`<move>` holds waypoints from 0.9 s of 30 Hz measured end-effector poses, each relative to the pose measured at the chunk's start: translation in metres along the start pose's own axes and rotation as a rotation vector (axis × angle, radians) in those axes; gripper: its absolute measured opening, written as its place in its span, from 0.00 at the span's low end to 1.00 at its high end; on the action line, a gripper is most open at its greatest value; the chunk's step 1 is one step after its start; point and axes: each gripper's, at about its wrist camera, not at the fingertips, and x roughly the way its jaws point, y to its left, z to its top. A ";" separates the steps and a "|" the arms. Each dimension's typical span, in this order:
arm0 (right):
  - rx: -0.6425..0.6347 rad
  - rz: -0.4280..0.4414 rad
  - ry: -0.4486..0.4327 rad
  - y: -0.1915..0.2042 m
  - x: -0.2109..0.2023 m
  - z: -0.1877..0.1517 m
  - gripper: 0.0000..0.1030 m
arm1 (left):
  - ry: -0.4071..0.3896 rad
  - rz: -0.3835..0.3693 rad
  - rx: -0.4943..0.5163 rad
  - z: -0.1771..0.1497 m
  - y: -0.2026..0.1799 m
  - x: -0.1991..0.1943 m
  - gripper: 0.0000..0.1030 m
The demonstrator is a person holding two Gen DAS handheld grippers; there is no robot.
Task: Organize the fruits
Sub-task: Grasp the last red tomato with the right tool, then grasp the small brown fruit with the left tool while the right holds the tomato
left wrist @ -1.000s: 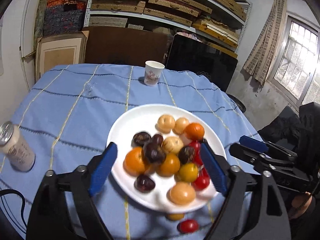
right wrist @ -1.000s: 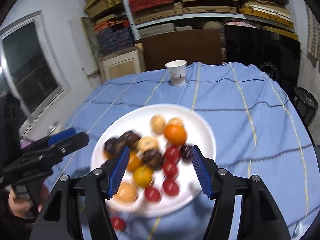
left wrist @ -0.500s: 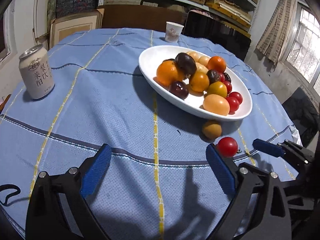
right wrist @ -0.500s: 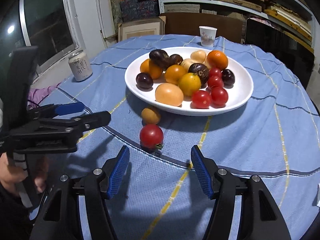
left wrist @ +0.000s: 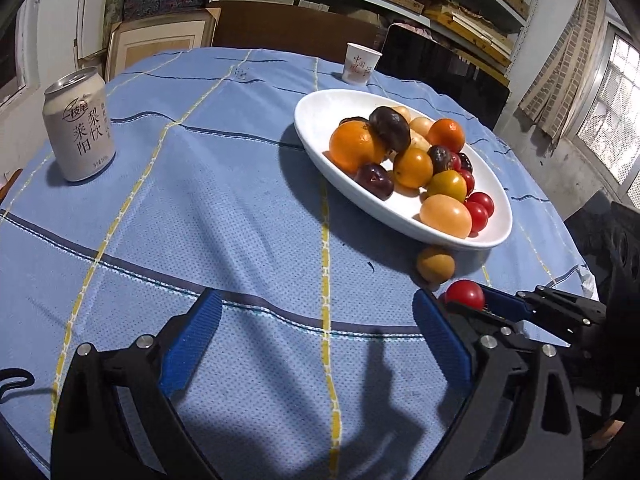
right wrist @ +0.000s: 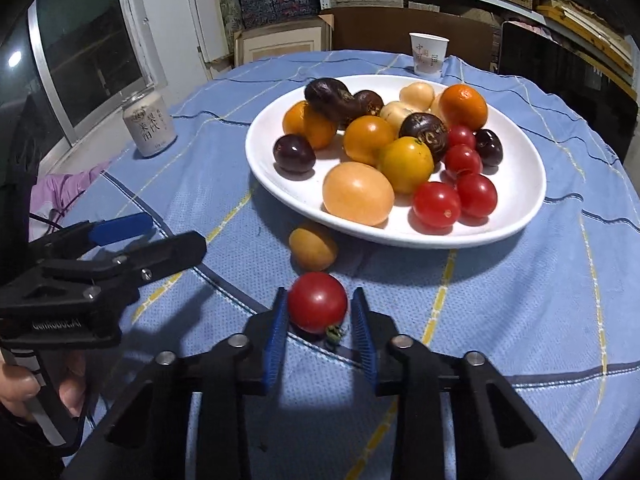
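A white plate (right wrist: pixel 520 184) holds several fruits: oranges, red tomatoes, dark plums and pale yellow ones. It also shows in the left wrist view (left wrist: pixel 320 120). On the cloth in front of the plate lie a small yellow-orange fruit (right wrist: pixel 313 249) and a red tomato (right wrist: pixel 317 307). My right gripper (right wrist: pixel 318 312) has its blue pads on both sides of the red tomato, closed to its width. The tomato (left wrist: pixel 465 294) and yellow fruit (left wrist: pixel 435 265) also show in the left wrist view. My left gripper (left wrist: pixel 316 320) is wide open and empty, low over the cloth left of the tomato.
A drink can (left wrist: pixel 80 126) stands at the table's left, also seen in the right wrist view (right wrist: pixel 149 125). A paper cup (left wrist: pixel 361 63) stands beyond the plate. The round table has a blue cloth (left wrist: pixel 200 200). Shelves and boxes stand behind.
Both grippers came down from above the plate to table level. My right gripper has moved forward and narrowed around the red tomato. The left gripper stays open.
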 end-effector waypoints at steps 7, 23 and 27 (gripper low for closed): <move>-0.033 -0.032 -0.051 0.002 -0.025 -0.012 0.27 | -0.002 -0.006 0.016 0.000 -0.005 0.000 0.91; 0.191 -0.019 -0.064 -0.061 -0.064 -0.065 0.28 | 0.033 0.016 0.233 0.001 -0.083 0.024 0.91; 0.206 0.005 -0.049 -0.063 -0.060 -0.065 0.28 | 0.042 0.044 0.270 0.001 -0.095 0.033 0.91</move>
